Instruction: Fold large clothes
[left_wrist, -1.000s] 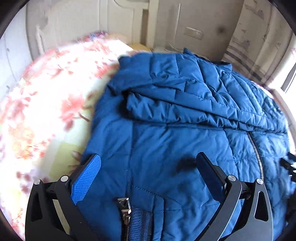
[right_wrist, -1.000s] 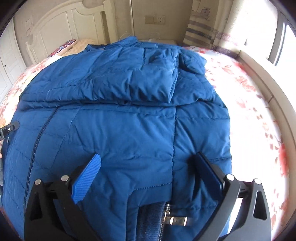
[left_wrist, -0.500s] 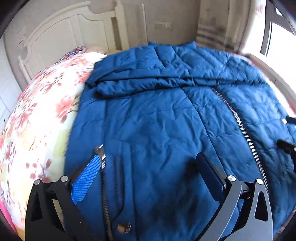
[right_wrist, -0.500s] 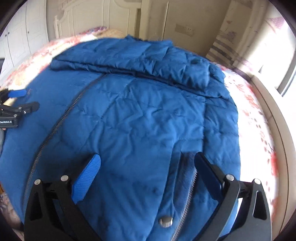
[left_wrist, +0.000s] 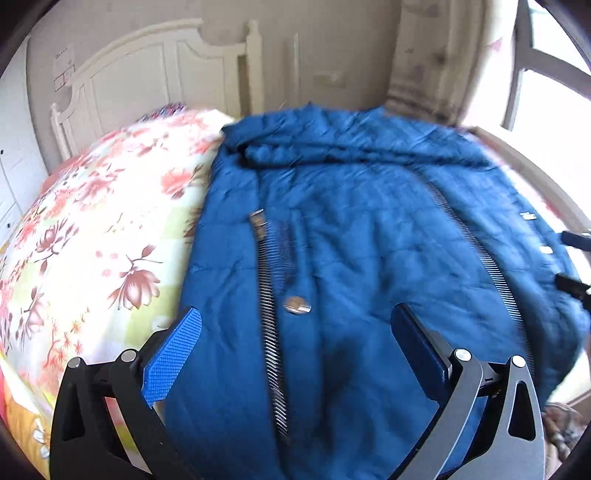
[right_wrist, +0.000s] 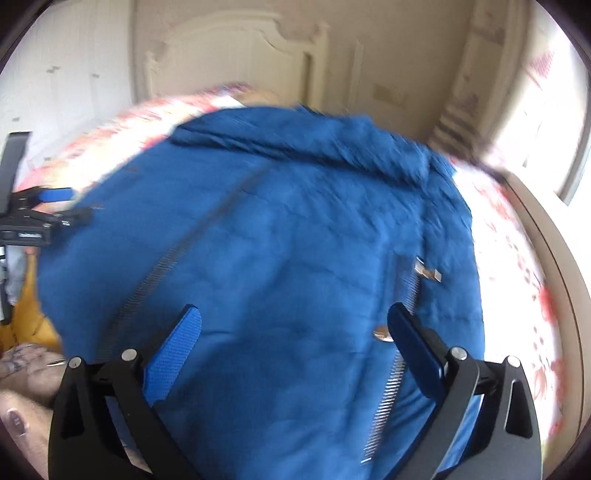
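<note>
Blue quilted jacket (left_wrist: 369, 258), long axis running away toward headboard (left_wrist: 155, 70); hem nearest both grippers, left gripper (left_wrist: 295, 343) and right gripper (right_wrist: 293, 341), jaws apart, holding nothing.

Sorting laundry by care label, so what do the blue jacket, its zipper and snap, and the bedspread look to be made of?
Blue jacket: quilted, padded cloth, probably synthetic, given the stitched panels and faint sheen. Pocket zipper: pale, glinting teeth, likely metal. Snap button: round, coppery and shiny, seemingly metal. Floral bedspread: matte printed fabric, possibly cotton; blur leaves the weave unclear.
</note>
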